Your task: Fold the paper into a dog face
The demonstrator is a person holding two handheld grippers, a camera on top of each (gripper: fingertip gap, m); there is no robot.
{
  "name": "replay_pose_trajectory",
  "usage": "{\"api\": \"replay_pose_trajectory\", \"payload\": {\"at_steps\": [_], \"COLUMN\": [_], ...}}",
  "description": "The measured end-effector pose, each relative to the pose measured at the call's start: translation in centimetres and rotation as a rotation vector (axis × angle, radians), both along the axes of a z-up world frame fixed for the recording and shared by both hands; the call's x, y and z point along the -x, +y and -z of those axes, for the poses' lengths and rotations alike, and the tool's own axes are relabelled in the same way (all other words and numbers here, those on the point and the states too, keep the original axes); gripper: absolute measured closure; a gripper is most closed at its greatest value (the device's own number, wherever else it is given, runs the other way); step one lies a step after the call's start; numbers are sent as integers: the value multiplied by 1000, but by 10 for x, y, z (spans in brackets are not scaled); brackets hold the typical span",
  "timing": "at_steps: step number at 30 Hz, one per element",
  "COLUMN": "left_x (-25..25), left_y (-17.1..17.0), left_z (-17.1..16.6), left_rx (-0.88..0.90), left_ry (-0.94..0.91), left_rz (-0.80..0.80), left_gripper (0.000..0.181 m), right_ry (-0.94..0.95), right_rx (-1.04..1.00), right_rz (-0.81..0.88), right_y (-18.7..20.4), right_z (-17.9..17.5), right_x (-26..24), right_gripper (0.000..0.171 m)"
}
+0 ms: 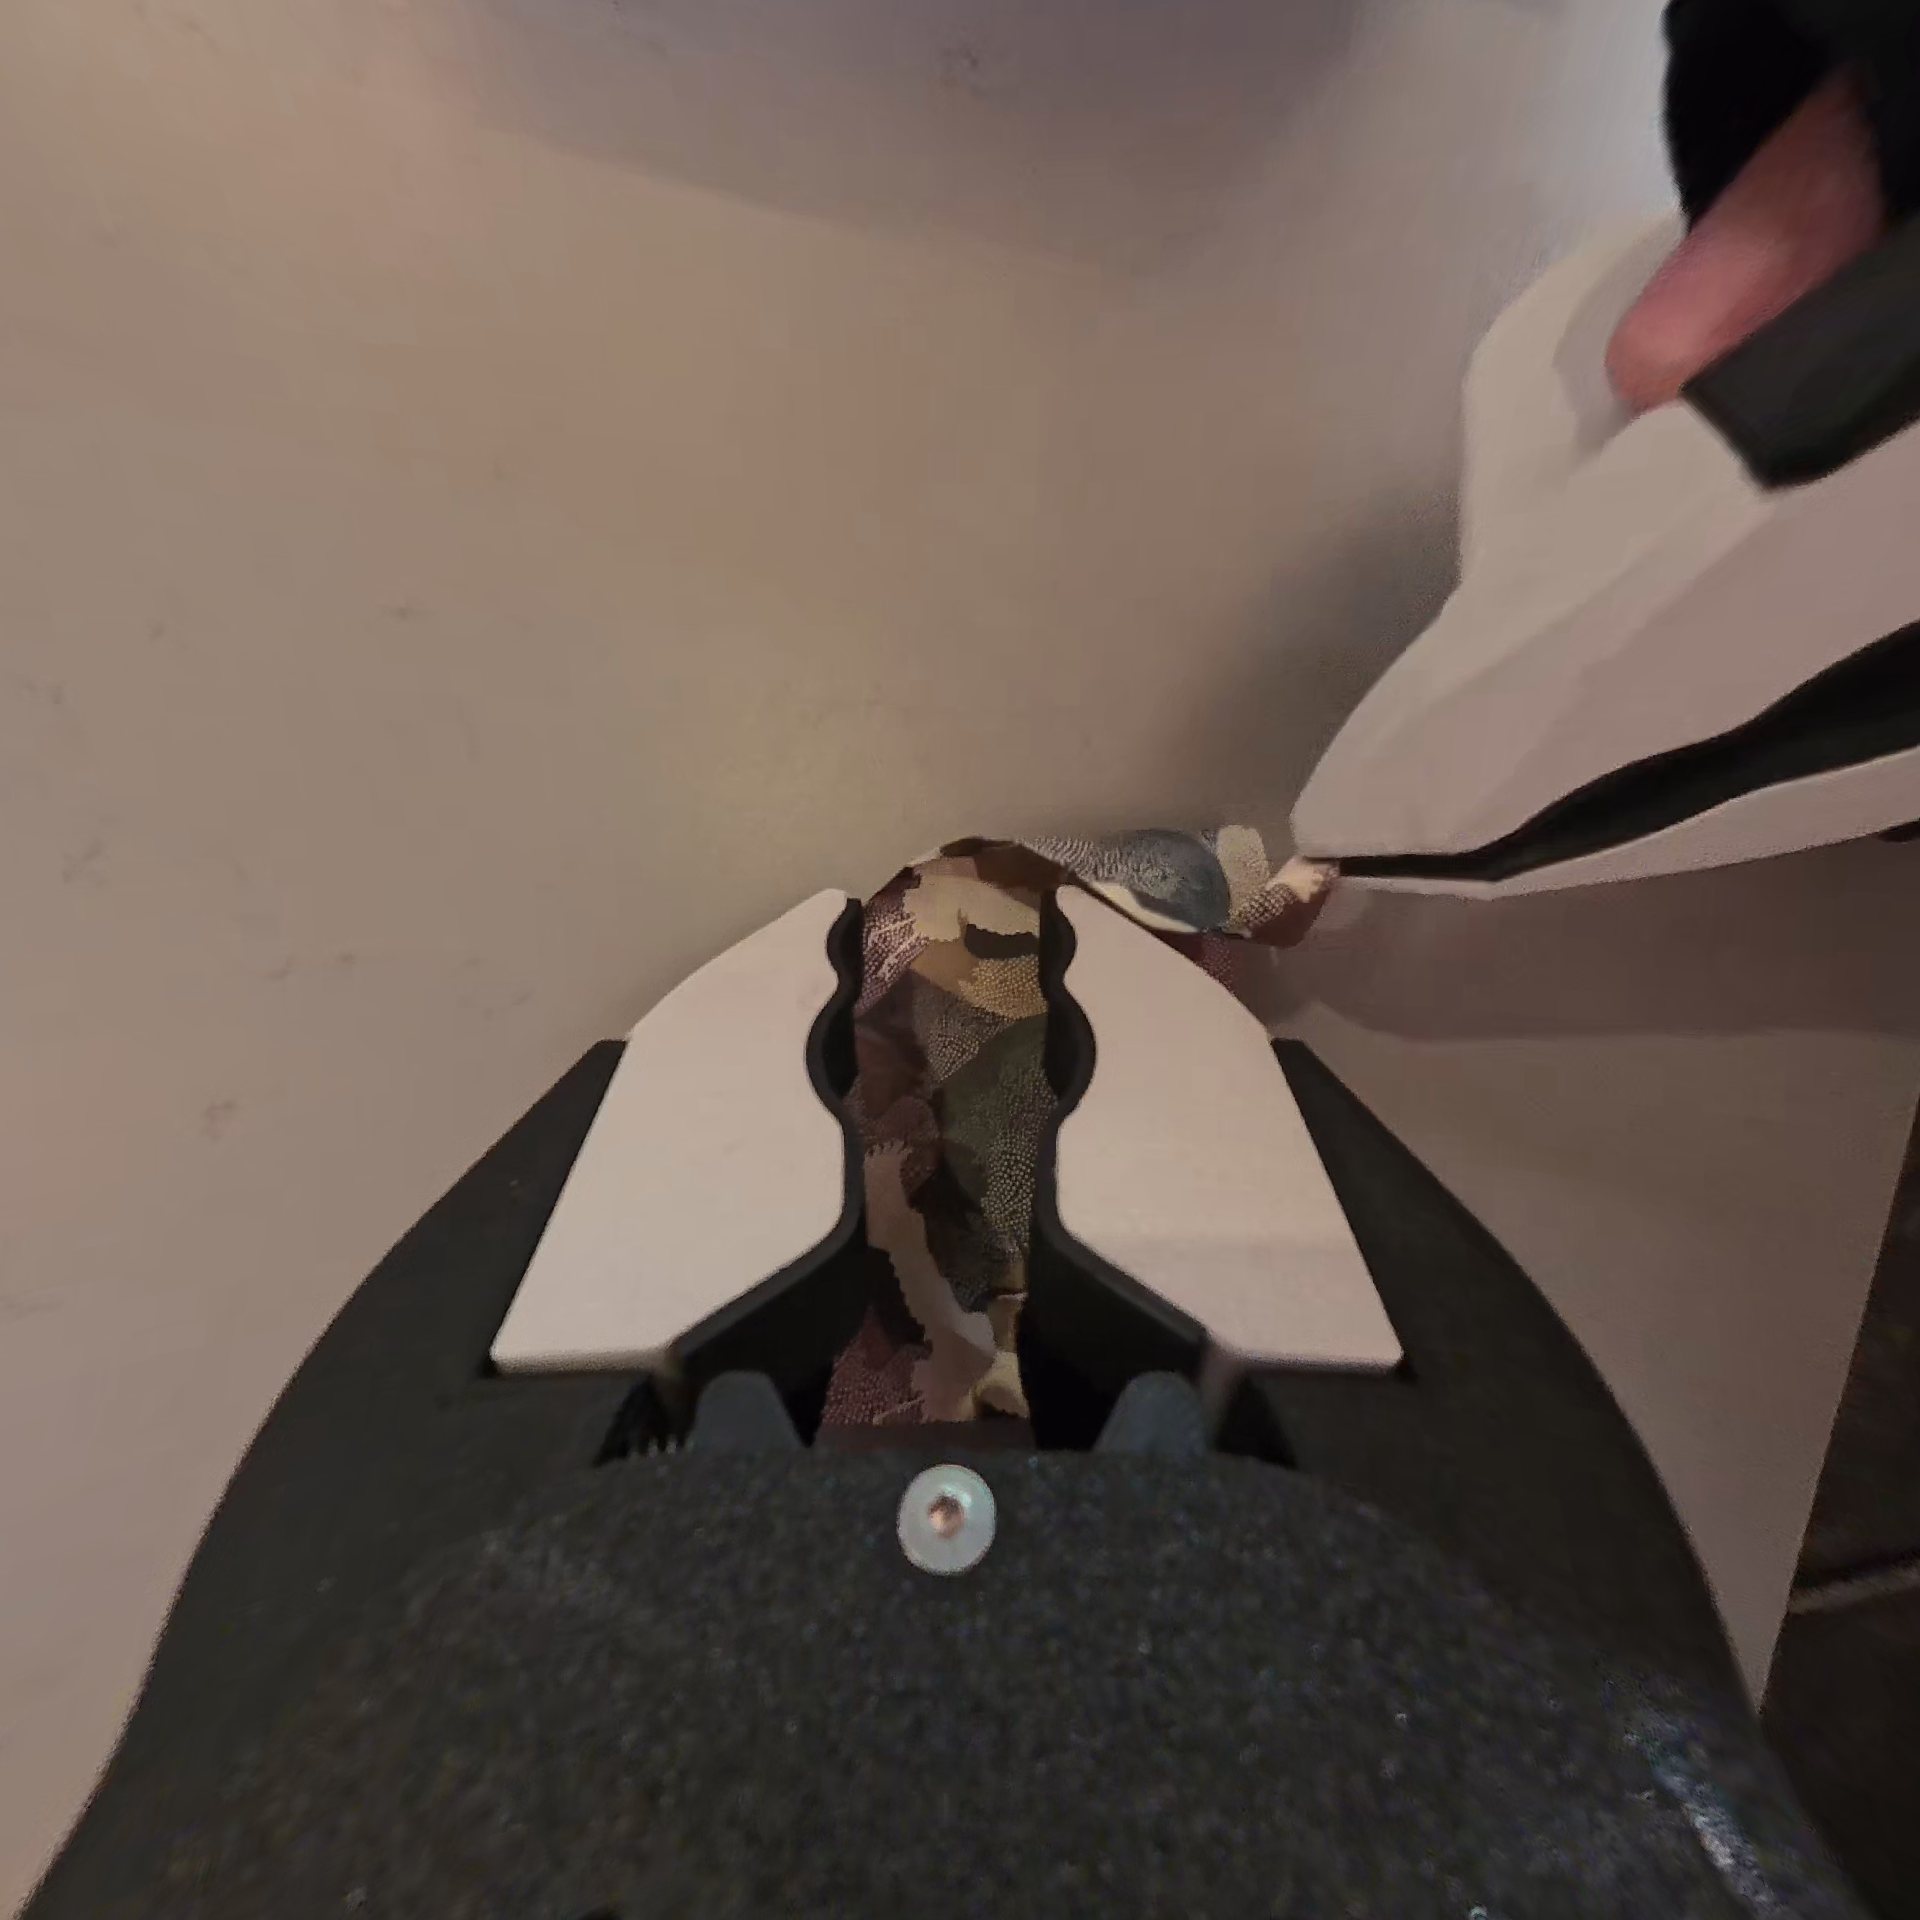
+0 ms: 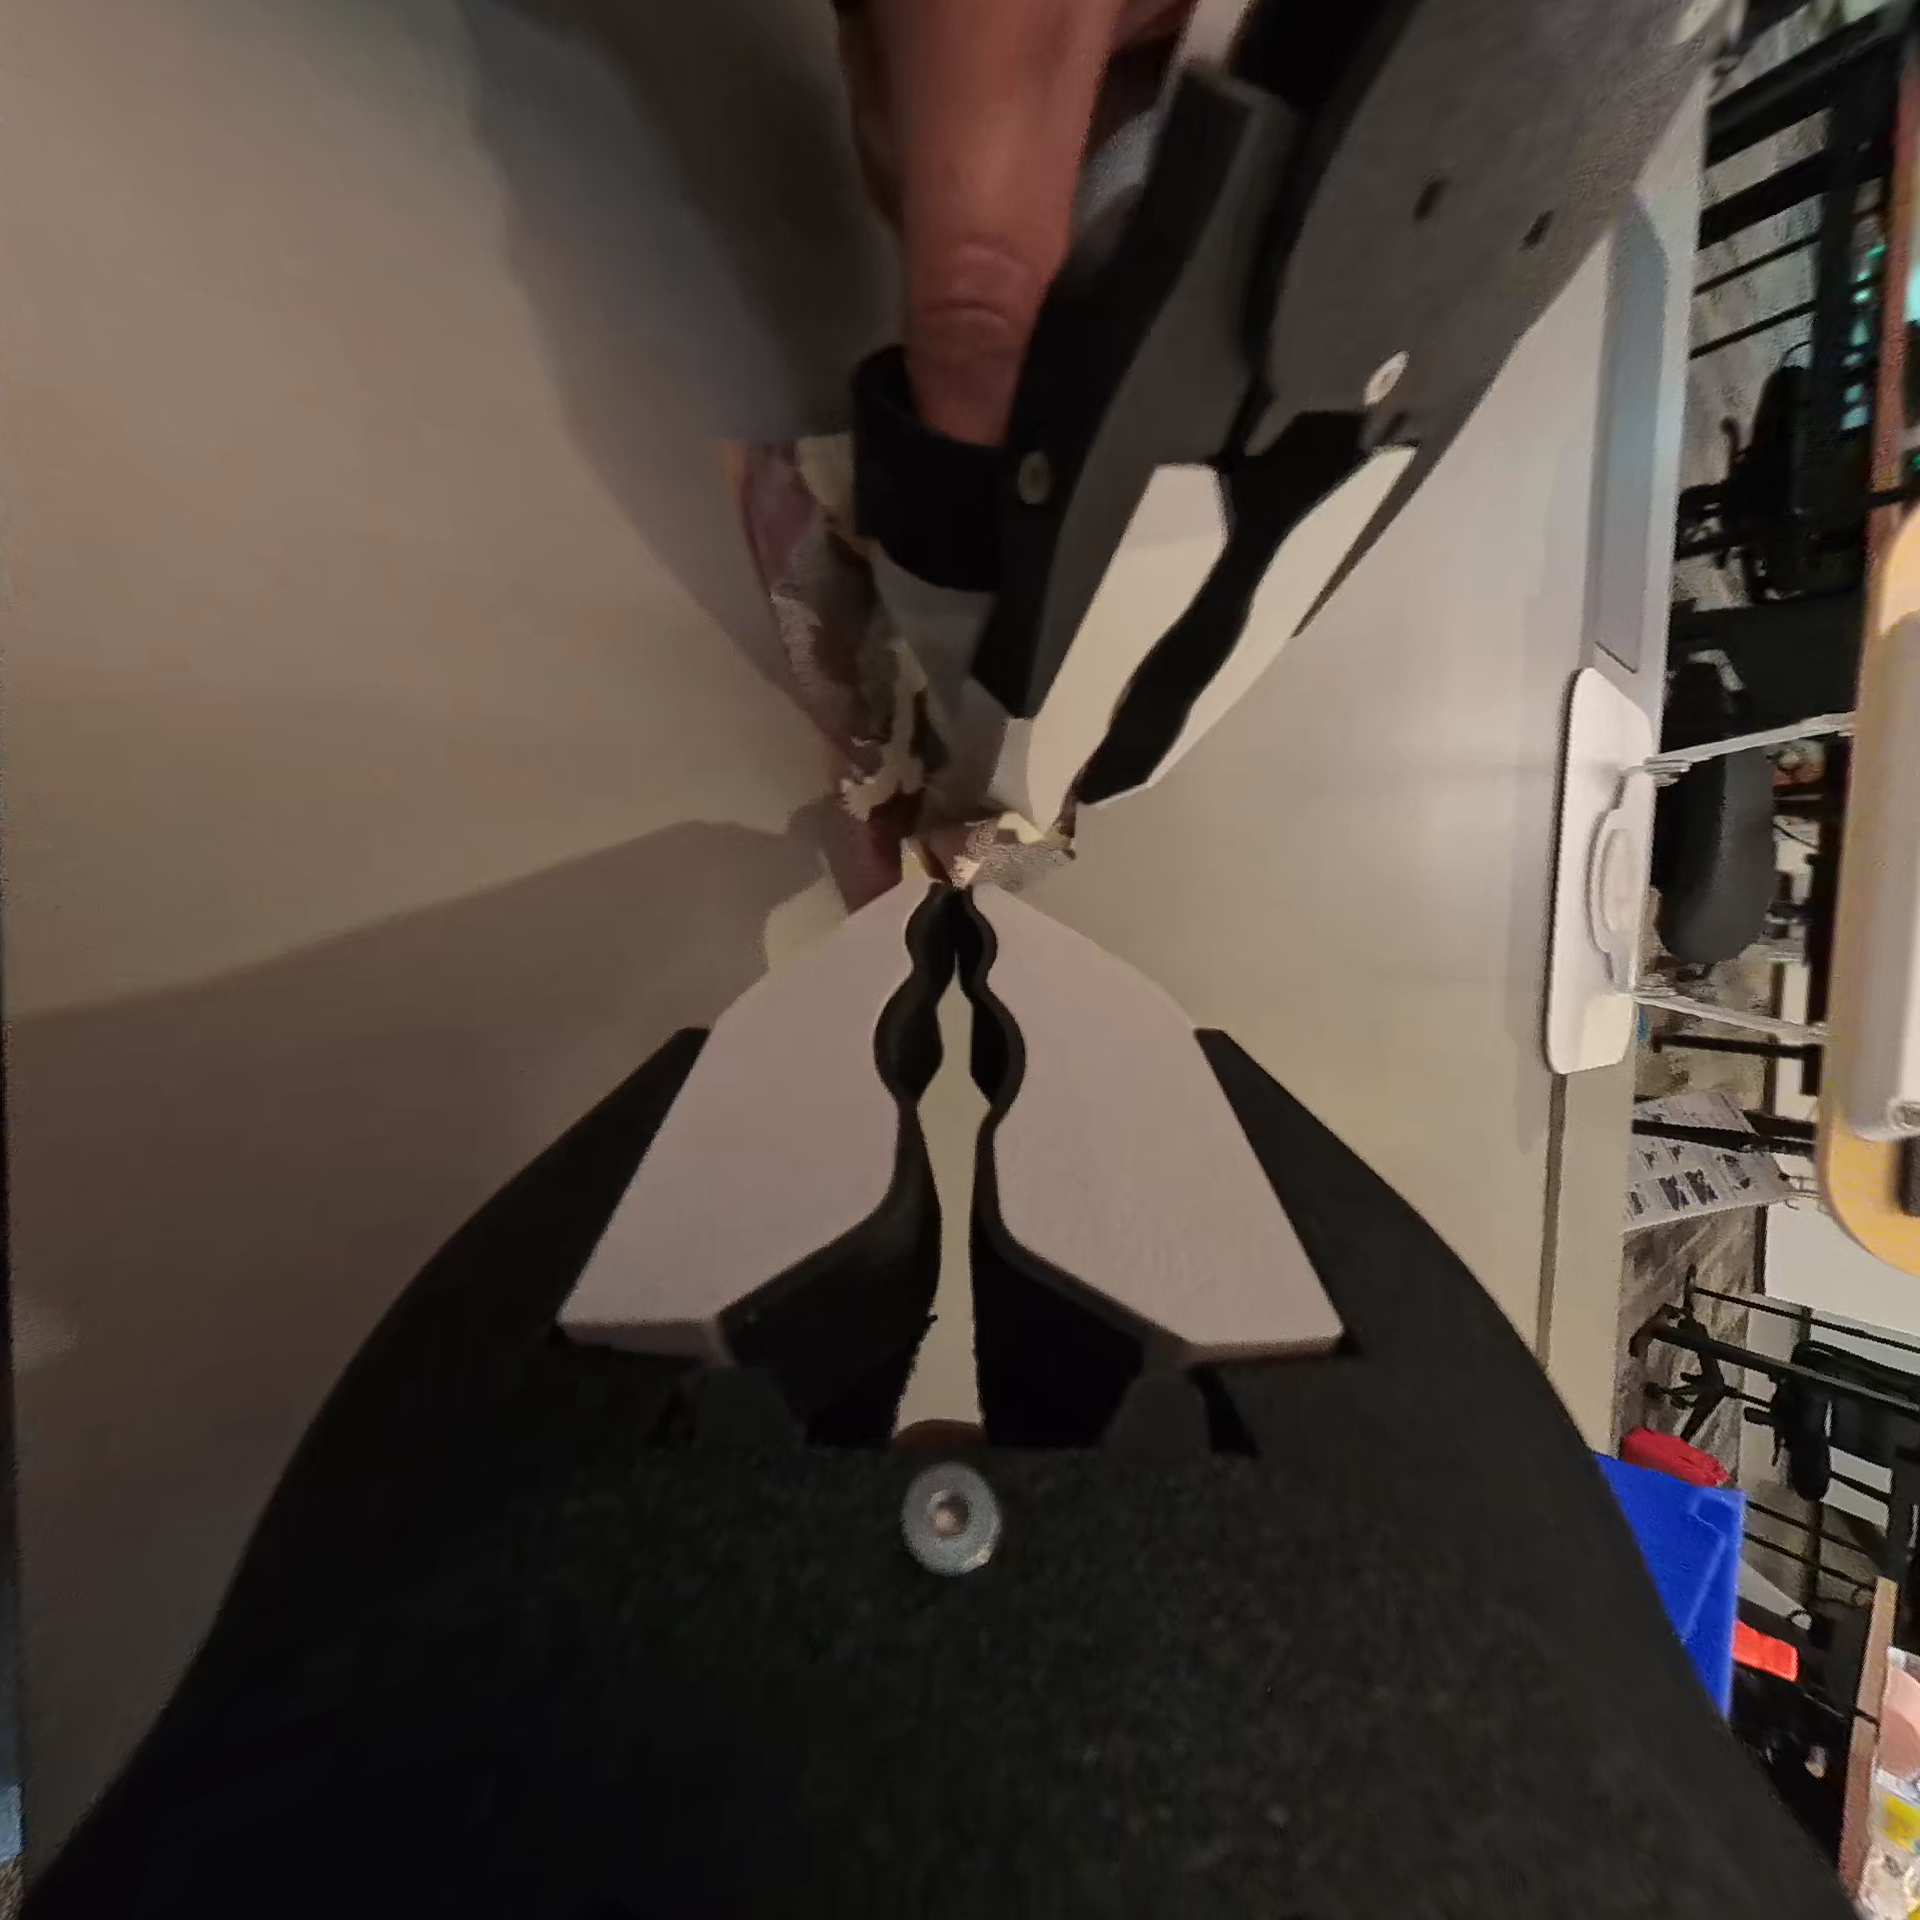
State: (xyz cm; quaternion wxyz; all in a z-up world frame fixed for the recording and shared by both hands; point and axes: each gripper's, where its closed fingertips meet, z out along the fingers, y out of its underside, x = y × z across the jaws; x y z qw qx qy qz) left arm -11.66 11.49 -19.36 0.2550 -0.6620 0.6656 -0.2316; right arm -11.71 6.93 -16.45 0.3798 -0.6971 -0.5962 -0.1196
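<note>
The paper (image 1: pixel 951 1101) is printed with a brown, cream and green pattern. It runs up between the fingers of my left gripper (image 1: pixel 951 904), which is shut on it. Past the tips the paper bends right to my right gripper (image 1: pixel 1330 862), which comes in from the right and pinches its end. In the right wrist view my right gripper (image 2: pixel 951 899) is shut on a corner of the paper (image 2: pixel 1003 852). The left gripper (image 2: pixel 1049 816) reaches down from above, tip to tip with it. More of the paper (image 2: pixel 821 623) hangs crumpled to the left behind it.
Both grippers work just above a white table (image 1: pixel 416 520), which also shows in the right wrist view (image 2: pixel 312 520). A person's finger (image 2: pixel 977 208) rests on the left gripper. A white stand (image 2: pixel 1595 883) sits near the table's far edge, with a blue bin (image 2: pixel 1683 1558) beyond it. My hands' fingertips stand some 6 centimeters from each other.
</note>
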Motion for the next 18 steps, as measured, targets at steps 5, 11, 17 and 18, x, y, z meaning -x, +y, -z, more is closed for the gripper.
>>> {"api": "replay_pose_trajectory", "payload": {"at_steps": [5, 11, 17, 18], "left_x": [6, 14, 9, 9], "left_y": [5, 9, 6, 6], "left_z": [0, -1, 0, 0], "left_rx": [-15, -28, -19, -27], "left_ry": [12, 29, 21, 21], "left_rz": [-9, 4, 15, 15], "left_gripper": [150, 155, 157, 157], "right_ry": [-8, -53, -73, -80], "right_rx": [66, 120, 157, 163], "right_rz": [-5, -6, -50, -46], "right_y": [-5, -10, -17, -17], "right_z": [11, 21, 27, 29], "right_x": [0, -5, 1, 1], "right_gripper": [171, 171, 171, 171]}}
